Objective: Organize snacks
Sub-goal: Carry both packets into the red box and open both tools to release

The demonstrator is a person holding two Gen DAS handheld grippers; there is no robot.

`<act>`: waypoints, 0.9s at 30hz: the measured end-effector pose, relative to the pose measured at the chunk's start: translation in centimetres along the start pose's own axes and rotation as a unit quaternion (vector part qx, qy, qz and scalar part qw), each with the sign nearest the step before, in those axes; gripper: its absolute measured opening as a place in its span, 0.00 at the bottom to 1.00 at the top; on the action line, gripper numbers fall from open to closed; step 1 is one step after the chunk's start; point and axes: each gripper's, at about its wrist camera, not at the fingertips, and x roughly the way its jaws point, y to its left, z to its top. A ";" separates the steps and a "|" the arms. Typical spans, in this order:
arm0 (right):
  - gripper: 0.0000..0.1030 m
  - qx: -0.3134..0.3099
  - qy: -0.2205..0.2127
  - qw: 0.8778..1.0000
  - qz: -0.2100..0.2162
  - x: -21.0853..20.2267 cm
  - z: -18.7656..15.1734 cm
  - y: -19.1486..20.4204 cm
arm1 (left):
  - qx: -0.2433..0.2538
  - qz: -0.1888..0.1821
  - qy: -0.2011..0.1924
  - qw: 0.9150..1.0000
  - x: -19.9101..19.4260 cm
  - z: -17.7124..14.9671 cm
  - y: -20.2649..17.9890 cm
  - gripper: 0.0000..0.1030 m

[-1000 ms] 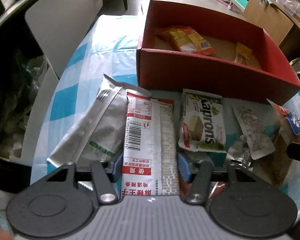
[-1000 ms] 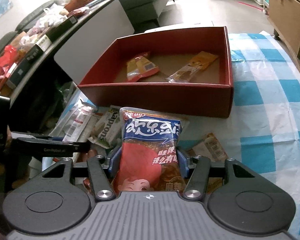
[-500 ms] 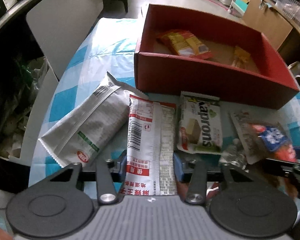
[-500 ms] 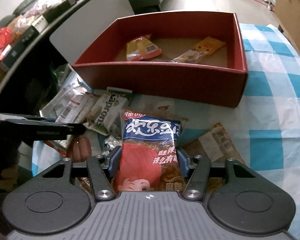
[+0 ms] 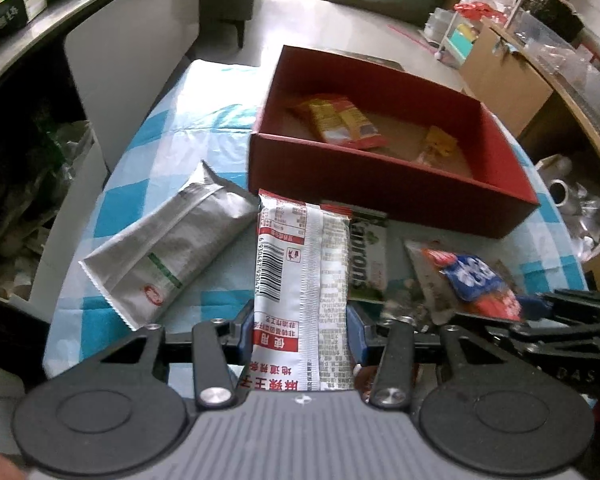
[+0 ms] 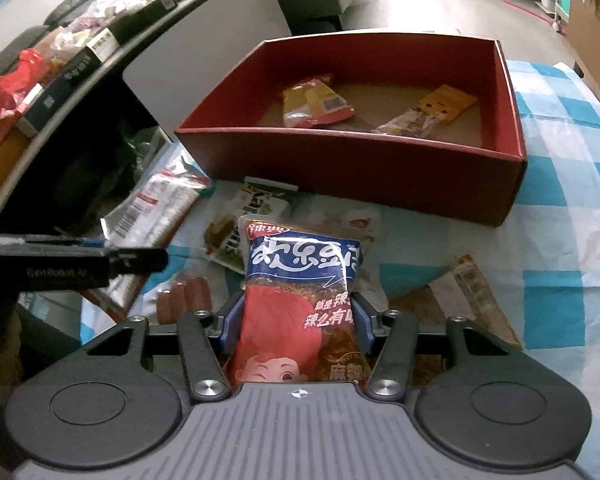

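Left gripper [image 5: 300, 336], pads clamped on the lower end of a long white-and-red snack packet [image 5: 300, 276]; a second ago the jaws stood wider about it as it lay flat on the cloth, and now it hangs lifted in front of the red box [image 5: 388, 196], so the pick looks made and the carry to the box is the likely next step. Right gripper [image 6: 296, 320], jaws closing a shade tighter on a blue-and-red pouch [image 6: 300, 300] held upright between the pads, likewise in front of the red box and not yet inside it. Packet: flat, glossy film, crimped top seam, printed barcode, limp enough to bend. Pouch: plump, shiny, pillow-shaped, cartoon face low on its front. Red box: open-topped card, matte walls, brown floor, holding an orange-yellow sachet [image 6: 316, 100] at its left and a slim yellow-tipped stick pack [image 6: 428, 114] at its right. In front of the box, on the blue-and-white check tablecloth [image 6: 556, 216]: a silver foil bag [image 5: 168, 248] left of the packet, a green-and-white wafer pack [image 6: 260, 204], small sausages [image 6: 184, 300], a brown flat sachet [image 6: 464, 292]. Much remains loose, so the sorting is judged early.
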 end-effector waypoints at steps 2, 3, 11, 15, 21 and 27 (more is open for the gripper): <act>0.60 -0.002 -0.004 1.000 0.002 -0.1 0.1 0.2 | 0.009 0.000 -0.005 1.000 -0.1 -0.1 -0.6 0.38; 0.60 -0.002 -0.006 1.000 0.001 -0.1 0.2 0.3 | 0.011 0.000 -0.007 1.000 -0.2 -0.1 -0.7 0.38; 0.60 0.005 -0.029 1.000 -0.002 -0.8 0.7 0.3 | 0.017 -0.011 -0.031 0.999 -1.0 0.4 -1.9 0.38; 0.60 0.011 -0.044 0.999 -0.003 -1.3 1.1 0.0 | 0.020 -0.012 -0.044 0.999 -1.3 0.9 -2.5 0.38; 0.60 0.008 -0.074 0.997 -0.012 -2.3 2.5 -0.1 | 0.033 -0.012 -0.070 0.997 -1.8 2.1 -3.9 0.38; 0.60 0.028 -0.103 0.994 -0.006 -3.3 3.7 -1.2 | 0.039 -0.015 -0.080 0.996 -1.6 3.2 -4.9 0.38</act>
